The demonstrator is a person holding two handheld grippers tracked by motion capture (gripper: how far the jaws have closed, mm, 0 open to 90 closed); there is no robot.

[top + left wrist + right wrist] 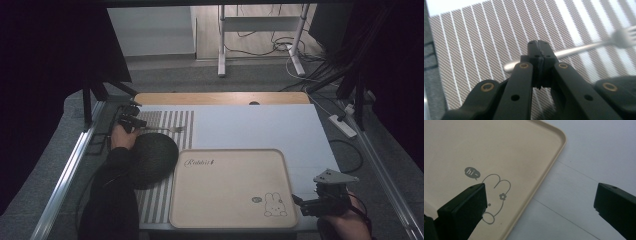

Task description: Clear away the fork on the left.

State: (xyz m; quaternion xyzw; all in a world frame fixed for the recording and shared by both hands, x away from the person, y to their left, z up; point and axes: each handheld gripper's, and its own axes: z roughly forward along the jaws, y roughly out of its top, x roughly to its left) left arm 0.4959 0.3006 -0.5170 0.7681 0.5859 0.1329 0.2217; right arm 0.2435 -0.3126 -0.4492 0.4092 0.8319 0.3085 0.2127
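A silver fork (170, 129) lies on the striped placemat (172, 120) at the table's far left. My left gripper (134, 123) is shut on the fork (584, 47), its black jaws pressed together across the handle, with the handle's end sticking out on one side and the tines on the other. The left gripper (540, 48) hides the piece of handle between the pads. At the near right, my right gripper (299, 202) stands open, nothing in it. One jaw of the right gripper (540, 202) hangs over the rabbit drawing on the beige tray (544, 180), the other over the white tabletop.
The big beige tray (280, 165) fills the near middle of the white tabletop (250, 125). A dark round mat (152, 157) lies on the placemat beside my left forearm. A wooden strip (220, 98) runs along the far edge. Metal rails flank the table.
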